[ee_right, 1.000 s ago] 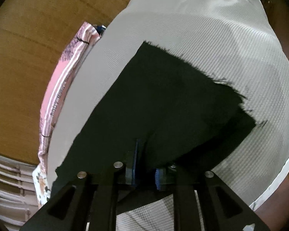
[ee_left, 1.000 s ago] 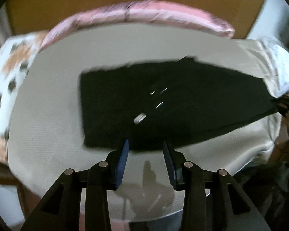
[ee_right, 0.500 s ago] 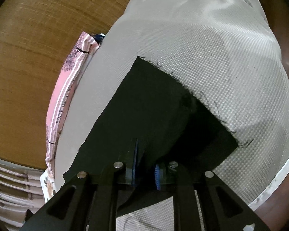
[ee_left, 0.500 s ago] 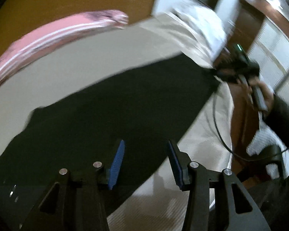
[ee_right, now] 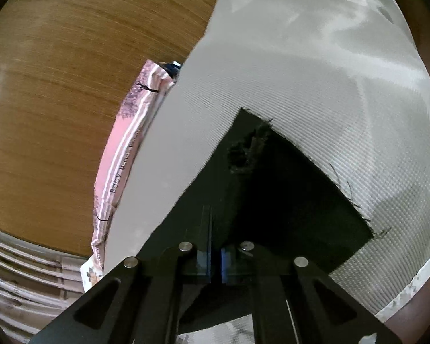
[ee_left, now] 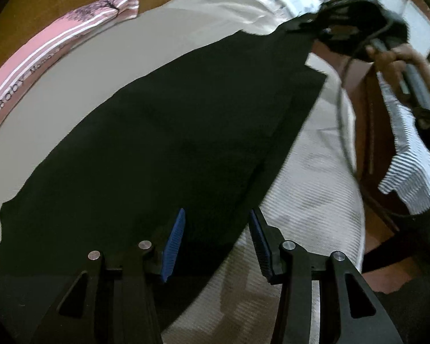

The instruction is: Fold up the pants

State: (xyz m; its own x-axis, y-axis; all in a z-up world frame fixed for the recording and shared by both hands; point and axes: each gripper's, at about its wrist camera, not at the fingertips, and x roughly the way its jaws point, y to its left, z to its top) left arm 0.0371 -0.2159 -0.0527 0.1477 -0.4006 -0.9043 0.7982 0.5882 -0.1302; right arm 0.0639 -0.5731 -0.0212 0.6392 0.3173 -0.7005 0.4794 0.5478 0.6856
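Black pants [ee_left: 163,143] lie on the bed [ee_left: 309,200]; the right claw [ee_right: 215,261] clamps their hem, the left claw [ee_left: 218,243] hangs apart above them.

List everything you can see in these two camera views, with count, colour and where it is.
pants: one, black, spread on the bed cover, far end lifted
bed cover: one, beige, under the pants
pink cushion: one, pink striped, along the cover's far edge
striped cloth: one, white and grey, beside the bed
left gripper: open, over the pants' near edge
right gripper: shut on the pants
hand: one, holding the right gripper's handle
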